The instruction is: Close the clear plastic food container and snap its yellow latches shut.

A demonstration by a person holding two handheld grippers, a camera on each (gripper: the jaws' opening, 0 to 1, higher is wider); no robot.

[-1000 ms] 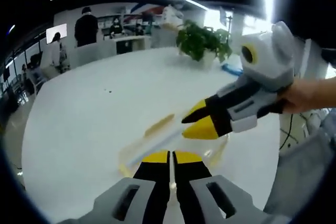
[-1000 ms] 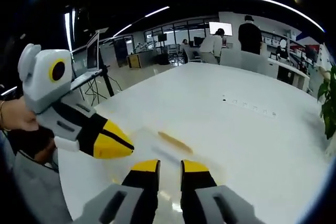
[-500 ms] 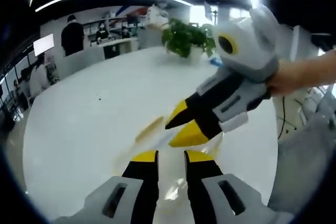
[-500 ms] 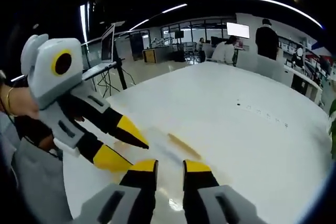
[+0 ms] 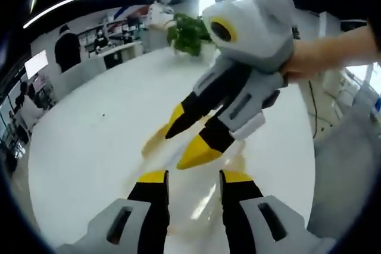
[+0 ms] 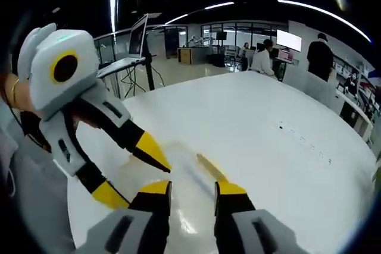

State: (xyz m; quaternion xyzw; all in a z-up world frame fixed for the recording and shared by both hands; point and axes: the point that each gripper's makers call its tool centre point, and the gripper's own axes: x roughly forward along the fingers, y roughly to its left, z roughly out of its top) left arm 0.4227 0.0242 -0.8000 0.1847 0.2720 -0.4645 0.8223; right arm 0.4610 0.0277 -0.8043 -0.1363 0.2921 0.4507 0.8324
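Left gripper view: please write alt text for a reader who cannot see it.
Two open grippers, the left gripper below and the right gripper entering from the right, hover over a clear container on a white table.

Left claw (image 5: pixel 190 178) and right claw (image 6: pixel 193 190) both gape, angled together.

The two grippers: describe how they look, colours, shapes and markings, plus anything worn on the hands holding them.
Both match: the right gripper has a pale grey rounded body with a black lens ringed in yellow, and black jaws ending in pointed yellow tips. The left gripper looks the same. Its hand wears a thin gold-coloured bangle at the wrist.
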